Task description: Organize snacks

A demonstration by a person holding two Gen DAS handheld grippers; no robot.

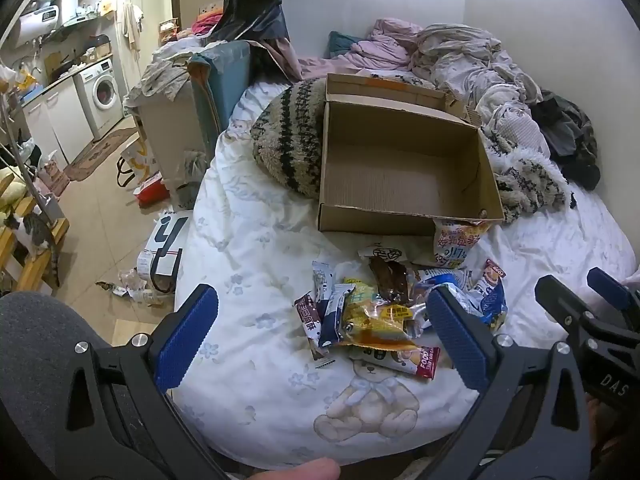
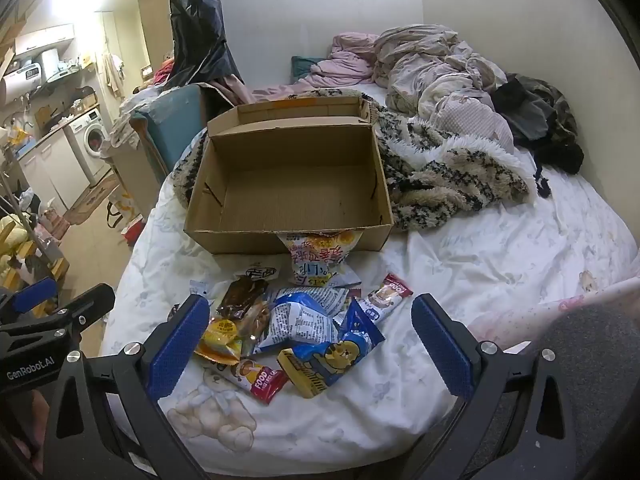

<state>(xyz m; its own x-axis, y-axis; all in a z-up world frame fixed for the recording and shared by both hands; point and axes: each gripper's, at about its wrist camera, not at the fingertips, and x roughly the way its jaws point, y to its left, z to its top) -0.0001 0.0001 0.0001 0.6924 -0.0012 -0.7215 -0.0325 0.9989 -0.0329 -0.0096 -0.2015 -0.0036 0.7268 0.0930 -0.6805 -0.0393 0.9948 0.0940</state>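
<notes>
An open cardboard box (image 1: 404, 176) (image 2: 292, 184) sits on the bed with nothing visible inside. A pile of snack packets (image 1: 384, 312) (image 2: 292, 320) lies on the white sheet in front of it: a yellow packet (image 1: 372, 320), blue bags (image 2: 340, 348), a red-ended bar (image 2: 256, 380) and a white printed bag (image 2: 316, 256) against the box front. My left gripper (image 1: 320, 332) is open, above the pile's near side. My right gripper (image 2: 312, 344) is open around the pile, holding nothing. The right gripper also shows in the left wrist view (image 1: 592, 312), the left one in the right wrist view (image 2: 48, 320).
A striped fuzzy blanket (image 2: 448, 176) lies beside and behind the box, with crumpled bedding (image 2: 432, 68) at the back. The bed edge drops to the floor on the left, with bags and litter (image 1: 160, 252). A cat (image 1: 32, 228) stands on a wooden rack at far left.
</notes>
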